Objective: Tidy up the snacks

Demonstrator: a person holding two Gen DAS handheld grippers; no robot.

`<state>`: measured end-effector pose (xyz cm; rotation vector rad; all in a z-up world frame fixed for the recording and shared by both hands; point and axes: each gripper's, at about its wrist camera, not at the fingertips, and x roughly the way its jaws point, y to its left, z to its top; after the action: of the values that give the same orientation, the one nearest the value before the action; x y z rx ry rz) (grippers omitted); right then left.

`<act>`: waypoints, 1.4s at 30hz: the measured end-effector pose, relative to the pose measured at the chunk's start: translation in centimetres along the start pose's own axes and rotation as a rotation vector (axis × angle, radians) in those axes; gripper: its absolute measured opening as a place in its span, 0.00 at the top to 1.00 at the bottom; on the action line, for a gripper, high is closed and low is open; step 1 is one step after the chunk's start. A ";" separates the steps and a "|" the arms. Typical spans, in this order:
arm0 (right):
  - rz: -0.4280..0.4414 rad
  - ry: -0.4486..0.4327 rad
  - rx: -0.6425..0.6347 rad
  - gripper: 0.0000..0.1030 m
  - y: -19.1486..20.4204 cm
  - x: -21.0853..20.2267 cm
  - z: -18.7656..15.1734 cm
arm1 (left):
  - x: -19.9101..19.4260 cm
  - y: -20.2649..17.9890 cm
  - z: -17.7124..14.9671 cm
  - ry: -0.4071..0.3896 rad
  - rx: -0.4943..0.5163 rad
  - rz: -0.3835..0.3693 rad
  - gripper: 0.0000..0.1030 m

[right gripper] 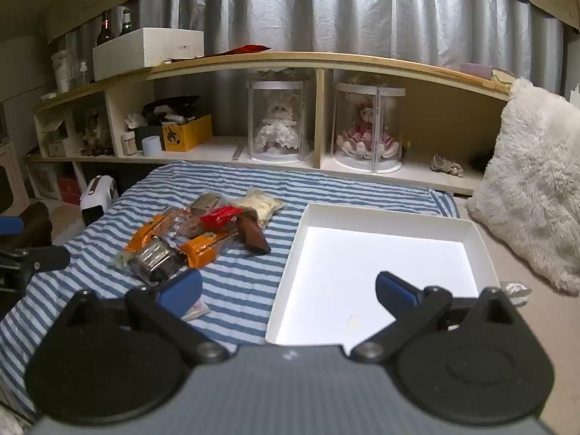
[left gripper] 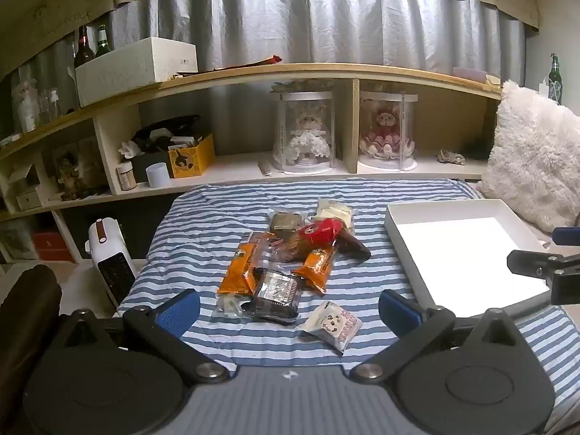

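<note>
- Snacks (left gripper: 286, 264) lay heaped on the striped cloth (left gripper: 203, 217), left of the white tray (left gripper: 395, 232), which held nothing visible.
- The left view showed the whole heap plus a lone white packet (left gripper: 335, 324) lying nearest the camera; in the right view that packet (right gripper: 197, 310) was mostly hidden behind a blue pad, only a corner showing.
- The right view showed the tray (right gripper: 301, 239) in full, with its four walls; the left view cut off its right side.
- Each view caught the other tool at its edge: the right gripper (left gripper: 547, 268) at the far right of the left view, the left gripper (right gripper: 32, 264) at the far left of the right view.
- The left gripper (left gripper: 290, 306) had its jaws wide apart, gripping nothing; the heap sat ahead between the two fingers, and the white packet lay just inside the right finger, apart from both pads.
- The right gripper (right gripper: 288, 290) also had its jaws wide apart and empty; the near left part of the tray lay between them, with the heap ahead and to the left, beyond the left finger.
- In the left view, the two orange packets (left gripper: 246, 266) ran lengthwise away from the camera, leaning slightly right at the far end.
- The brown bar (left gripper: 353, 248) lay on a diagonal, its near end pointing toward the tray.
- The dark foil packet (left gripper: 277, 293) lay across the heap's near edge; the red wrapper (left gripper: 322, 232) sat on top toward the back.
- A fluffy pillow (right gripper: 533, 188) stood beyond the tray, to its right.
</note>
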<state>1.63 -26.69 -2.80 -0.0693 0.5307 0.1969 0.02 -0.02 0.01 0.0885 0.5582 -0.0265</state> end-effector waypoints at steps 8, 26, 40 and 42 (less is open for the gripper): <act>-0.002 0.004 -0.003 0.00 0.1 0.0 0.0 | 0.0 0.0 0.0 -0.002 -0.006 -0.007 0.00; -0.002 0.010 -0.012 0.00 0.2 0.3 0.0 | 0.1 -0.5 -0.1 -0.001 -0.016 -0.011 0.00; -0.001 0.015 -0.018 0.00 0.3 0.3 0.1 | 0.2 -0.8 -0.2 -0.001 -0.017 -0.013 0.00; 0.000 0.017 -0.023 0.00 0.4 0.3 0.1 | 0.2 -0.8 -0.2 0.000 -0.018 -0.014 0.00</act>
<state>1.88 -26.24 -2.84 -0.0938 0.5449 0.2023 0.06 -0.81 -0.36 0.0669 0.5587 -0.0355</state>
